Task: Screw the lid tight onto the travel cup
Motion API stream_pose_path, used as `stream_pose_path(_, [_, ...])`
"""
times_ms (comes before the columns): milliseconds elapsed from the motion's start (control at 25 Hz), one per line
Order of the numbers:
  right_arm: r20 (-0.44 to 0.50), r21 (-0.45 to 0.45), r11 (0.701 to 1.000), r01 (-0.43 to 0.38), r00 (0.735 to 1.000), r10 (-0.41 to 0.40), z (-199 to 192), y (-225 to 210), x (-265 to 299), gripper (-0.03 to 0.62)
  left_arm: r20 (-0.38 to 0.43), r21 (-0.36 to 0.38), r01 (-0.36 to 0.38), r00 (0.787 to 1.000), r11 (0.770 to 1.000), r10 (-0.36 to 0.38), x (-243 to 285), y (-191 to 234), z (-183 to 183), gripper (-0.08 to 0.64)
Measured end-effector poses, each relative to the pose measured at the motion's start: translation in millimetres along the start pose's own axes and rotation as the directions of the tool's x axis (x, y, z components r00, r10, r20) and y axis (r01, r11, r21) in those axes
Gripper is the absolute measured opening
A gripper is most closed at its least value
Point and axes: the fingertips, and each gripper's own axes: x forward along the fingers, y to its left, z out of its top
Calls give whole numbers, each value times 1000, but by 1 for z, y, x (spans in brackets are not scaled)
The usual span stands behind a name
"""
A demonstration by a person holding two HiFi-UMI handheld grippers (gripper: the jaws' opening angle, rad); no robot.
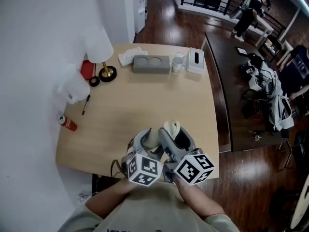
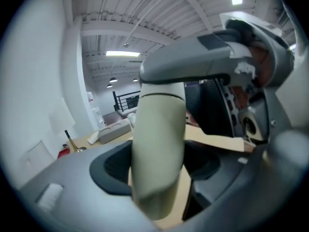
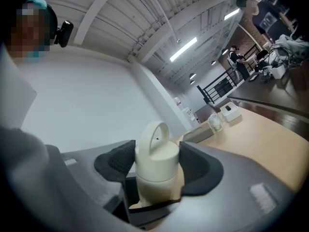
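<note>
A cream travel cup (image 1: 152, 138) is held tilted over the near edge of the wooden table (image 1: 145, 110). My left gripper (image 2: 157, 166) is shut on the cup's body (image 2: 157, 149), with a dark pad pressing on each side. The cream lid (image 3: 157, 153), which has a loop handle, sits on the cup's mouth. My right gripper (image 3: 157, 161) is shut on the lid, its ribbed pads (image 3: 116, 161) against both sides. In the head view the two grippers (image 1: 164, 144) meet at the cup, the lid (image 1: 172, 128) pointing away from me. The right gripper (image 2: 212, 66) hides the lid in the left gripper view.
At the table's far side stand a white lamp (image 1: 101, 52), a grey two-hole holder (image 1: 151, 64), a glass (image 1: 178, 63) and a tissue box (image 1: 195, 61). A white bag (image 1: 73, 86), a pen (image 1: 86, 104) and a red can (image 1: 68, 123) lie at the left. A dark cluttered table (image 1: 251, 81) stands to the right.
</note>
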Motion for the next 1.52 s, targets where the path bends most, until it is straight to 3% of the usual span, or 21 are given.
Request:
stream_pose_path(240, [-18, 21, 996, -90, 996, 91, 3, 6, -1, 284, -9, -97, 160, 987, 982, -162, -2, -10, 1, 322])
stream_pose_path(320, [-29, 13, 990, -143, 989, 143, 4, 12, -5, 287, -5, -120, 249, 968, 961, -251, -7, -14, 5, 322])
stream_pose_path(400, [-43, 1, 980, -199, 979, 199, 6, 18, -10, 287, -3, -163, 361, 930, 918, -367, -11, -20, 6, 322])
stream_pose_path(440, [-52, -2, 973, -230, 972, 230, 6, 20, -13, 296, -1, -198, 430, 899, 881, -439, -14, -25, 5, 322])
stream_pose_path(480, [-60, 0, 965, -262, 963, 261, 7, 22, -18, 299, 9, -242, 503, 856, 829, -517, -18, -30, 4, 322])
stream_pose_path(560, [-73, 13, 947, -321, 944, 321, 7, 25, -27, 299, 68, -336, 640, 748, 690, -661, -29, -40, 7, 322])
stream_pose_path(640, [-79, 29, 926, -377, 923, 378, 10, 26, -37, 299, 149, -387, 743, 634, 545, -759, -43, -45, 13, 322])
stream_pose_path(800, [-98, 79, 868, -490, 863, 495, 18, 31, -52, 299, 252, -374, 881, 396, 288, -883, -73, -54, 21, 322])
stream_pose_path(880, [-114, 101, 842, -530, 835, 539, 19, 34, -55, 303, 265, -351, 915, 300, 198, -917, -84, -59, 21, 322])
stream_pose_path(960, [-138, 113, 813, -571, 802, 582, 18, 38, -57, 316, 262, -323, 936, 231, 140, -937, -93, -65, 19, 322])
stream_pose_path(1080, [-190, 126, 765, -631, 742, 643, 12, 46, -58, 321, 247, -283, 955, 161, 87, -956, -103, -72, 20, 322])
stream_pose_path(1200, [-232, 143, 715, -684, 679, 696, 5, 56, -61, 327, 227, -268, 961, 123, 59, -966, -107, -79, 21, 322])
stream_pose_path(1360, [-262, 161, 655, -738, 608, 749, -2, 69, -67, 327, 197, -260, 965, 94, 41, -976, -112, -87, 18, 322])
stream_pose_path(1520, [-277, 166, 635, -754, 582, 764, -7, 76, -69, 327, 194, -262, 964, 89, 36, -977, -116, -90, 17, 322])
